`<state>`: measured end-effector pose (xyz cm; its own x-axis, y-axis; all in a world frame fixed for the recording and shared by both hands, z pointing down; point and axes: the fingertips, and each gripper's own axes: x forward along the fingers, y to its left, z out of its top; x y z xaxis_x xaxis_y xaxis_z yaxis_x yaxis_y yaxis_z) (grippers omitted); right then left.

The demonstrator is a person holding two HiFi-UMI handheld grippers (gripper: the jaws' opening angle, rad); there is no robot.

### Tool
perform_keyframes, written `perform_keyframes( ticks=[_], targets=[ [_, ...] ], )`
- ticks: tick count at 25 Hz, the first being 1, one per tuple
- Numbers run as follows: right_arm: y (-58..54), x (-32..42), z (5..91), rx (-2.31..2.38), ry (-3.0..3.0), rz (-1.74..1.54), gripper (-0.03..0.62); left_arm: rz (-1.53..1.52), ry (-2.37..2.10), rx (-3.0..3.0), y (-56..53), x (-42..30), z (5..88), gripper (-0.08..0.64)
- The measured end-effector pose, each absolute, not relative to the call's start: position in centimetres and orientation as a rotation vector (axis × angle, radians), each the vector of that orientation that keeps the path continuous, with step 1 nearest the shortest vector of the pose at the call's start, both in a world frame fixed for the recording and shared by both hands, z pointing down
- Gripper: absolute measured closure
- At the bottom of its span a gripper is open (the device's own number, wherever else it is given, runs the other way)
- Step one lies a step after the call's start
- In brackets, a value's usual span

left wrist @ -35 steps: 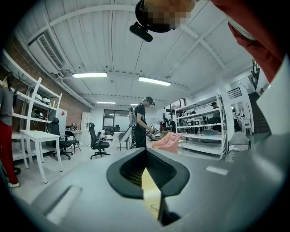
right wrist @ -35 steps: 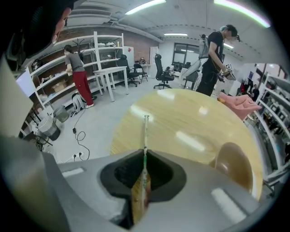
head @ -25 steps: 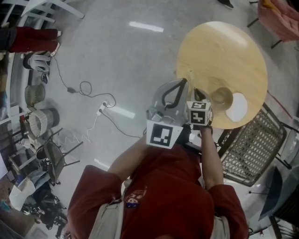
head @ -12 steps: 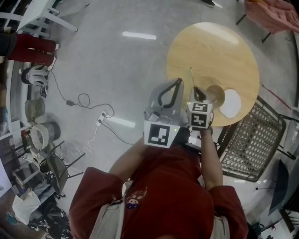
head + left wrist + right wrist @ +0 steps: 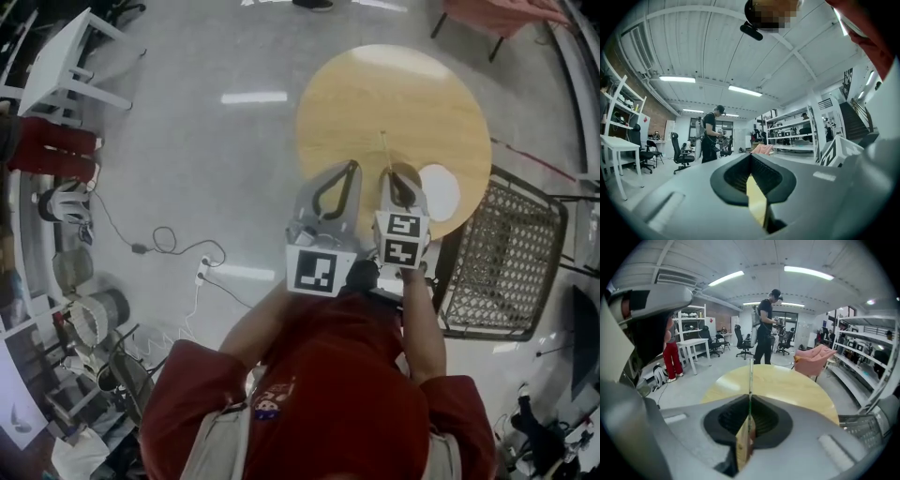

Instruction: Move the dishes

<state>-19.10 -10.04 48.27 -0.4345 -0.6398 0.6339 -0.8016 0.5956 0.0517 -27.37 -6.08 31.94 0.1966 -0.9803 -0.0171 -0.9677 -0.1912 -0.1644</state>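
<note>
Slippage is looking like the chief risk. The right claw (image 5: 750,401) is pinching the wooden bowl (image 5: 413,172) by only a thin stretch of rim, seen edge-on between its pads, and a thin green stick (image 5: 750,376) is rising out of the same pinch. The bowl is sitting at the near edge of the round bench (image 5: 394,94), just beside the white plate (image 5: 440,192); whether it is resting there or hanging free I am not managing to tell. With so little wall in the grip, the bowl is liable to pivot or drop, and a swing is likely to knock the plate or shake the stick loose. The left claw (image 5: 751,157) is pressed together on nothing and pointing out across the room, so it is offering no support underneath. The bench is showing pale wood elsewhere. A wire-mesh chair (image 5: 502,253) is standing right beside it on a glossy grey floor (image 5: 187,122) with a trailing cable (image 5: 169,239). Shelving (image 5: 865,362) and a pink armchair (image 5: 813,358) are standing beyond.
</note>
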Motion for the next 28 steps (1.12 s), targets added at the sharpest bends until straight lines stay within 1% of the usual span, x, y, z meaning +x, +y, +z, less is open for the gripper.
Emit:
perform_keyframes(
  ticks=[10,17,19,24,28],
  targets=[
    [-11.3,-11.3,41.2,1.452,-2.279,0.255,0.571,-0.103,1.733,-2.397,-7.7,-20.6,30.8,0.555],
    [-10.3,-8.1,36.9,1.658,-2.291,0.159,0.571,-0.06,1.603,-2.456,-7.7,-17.9,29.7,0.555],
    [-9.6,-7.0,35.9,1.706,-2.282,0.152,0.571,-0.049,1.571,-2.488,-7.5,-16.8,29.6,0.555],
    [-7.9,-3.4,33.9,1.864,-2.223,0.114,0.571,0.093,1.538,-2.611,-7.3,-13.8,29.4,0.555],
    [-6.1,0.5,33.4,1.991,-2.134,0.117,0.571,0.103,1.41,-2.676,-6.5,-10.1,29.5,0.555]
  ],
)
